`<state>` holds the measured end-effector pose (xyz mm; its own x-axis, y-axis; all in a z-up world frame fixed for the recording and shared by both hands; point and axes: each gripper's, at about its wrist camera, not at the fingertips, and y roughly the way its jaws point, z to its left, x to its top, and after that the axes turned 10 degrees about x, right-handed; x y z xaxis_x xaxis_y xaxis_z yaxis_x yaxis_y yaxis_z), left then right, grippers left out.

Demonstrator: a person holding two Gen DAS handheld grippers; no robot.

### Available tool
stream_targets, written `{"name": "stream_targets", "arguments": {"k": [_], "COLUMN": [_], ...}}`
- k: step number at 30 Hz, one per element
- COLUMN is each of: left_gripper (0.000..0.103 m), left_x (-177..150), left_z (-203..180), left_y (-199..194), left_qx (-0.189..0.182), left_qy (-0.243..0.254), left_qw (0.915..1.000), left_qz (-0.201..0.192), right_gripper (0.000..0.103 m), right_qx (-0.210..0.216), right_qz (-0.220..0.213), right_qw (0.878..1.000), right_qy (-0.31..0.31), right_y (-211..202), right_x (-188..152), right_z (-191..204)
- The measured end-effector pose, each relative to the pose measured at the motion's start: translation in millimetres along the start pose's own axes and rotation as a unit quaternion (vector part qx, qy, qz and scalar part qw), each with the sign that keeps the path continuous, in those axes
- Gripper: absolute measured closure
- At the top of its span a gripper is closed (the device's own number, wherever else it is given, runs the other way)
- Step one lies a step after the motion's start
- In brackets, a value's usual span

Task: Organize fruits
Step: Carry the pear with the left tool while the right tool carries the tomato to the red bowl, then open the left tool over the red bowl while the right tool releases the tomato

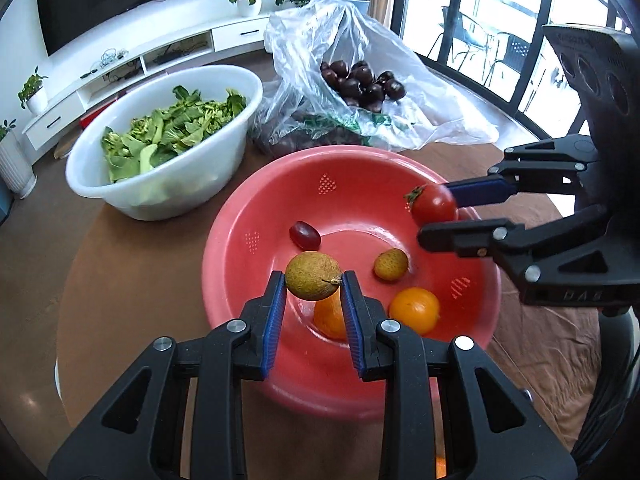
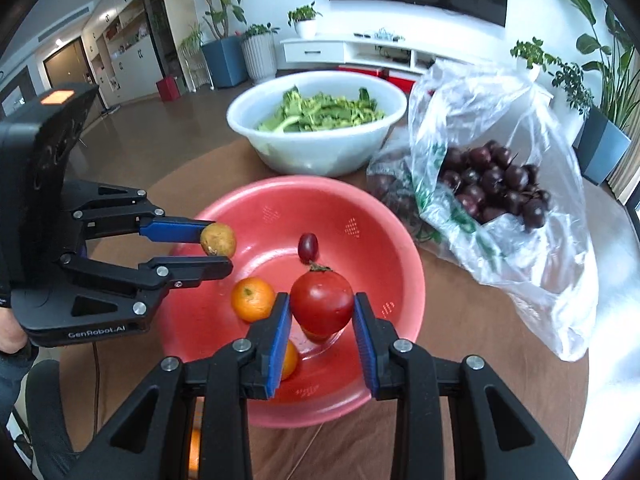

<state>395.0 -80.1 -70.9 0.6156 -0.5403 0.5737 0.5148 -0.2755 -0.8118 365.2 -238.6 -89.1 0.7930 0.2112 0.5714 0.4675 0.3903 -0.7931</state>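
A brownish-green round fruit (image 1: 313,276) is pinched between the blue pads of the left tongs (image 1: 313,304), held in the air above the red basin (image 1: 248,264). The right tongs (image 2: 322,320) are clamped on a red tomato (image 2: 322,306), green stem cap upward, also above the basin. Inside the basin lie a dark red grape (image 1: 305,235), a second small brownish fruit (image 1: 391,265) and an orange (image 1: 414,310); a second orange (image 1: 330,318) shows partly behind the left pads (the right wrist view confirms two). The basin stands on a round brown bench (image 1: 132,264). Behind it and to the left in the left wrist view is a white tub (image 1: 168,184) of leafy greens (image 1: 172,128). Beside that, just behind the basin, a clear plastic bag (image 2: 520,216) lies open with dark purple round fruit (image 2: 494,184) heaped in it.
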Motion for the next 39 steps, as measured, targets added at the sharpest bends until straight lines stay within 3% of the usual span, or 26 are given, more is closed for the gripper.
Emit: {"name": "stream_targets", "arguments": {"k": [13, 34, 39], "left_gripper": [0.077, 0.075, 0.075], "left_x": [9.7, 10.2, 9.1], "left_z": [-6.8, -9.2, -11.5], "left_y": [35.8, 42.7, 36.6], "left_qx": [0.003, 0.012, 0.018], "left_qy": [0.018, 0.028, 0.035], "left_qw": [0.9996, 0.9991, 0.9988], "left_qz": [0.022, 0.031, 0.03], "right_gripper": [0.069, 0.069, 0.057], "right_qx": [-0.01, -0.028, -0.039], "right_qz": [0.027, 0.046, 0.04], "right_qw": [1.0, 0.998, 0.998], "right_qy": [0.0, -0.016, -0.026], "right_y": [33.1, 54.8, 50.2], "right_x": [7.5, 4.0, 2.9], "right_z": [-5.7, -3.4, 1.4]}}
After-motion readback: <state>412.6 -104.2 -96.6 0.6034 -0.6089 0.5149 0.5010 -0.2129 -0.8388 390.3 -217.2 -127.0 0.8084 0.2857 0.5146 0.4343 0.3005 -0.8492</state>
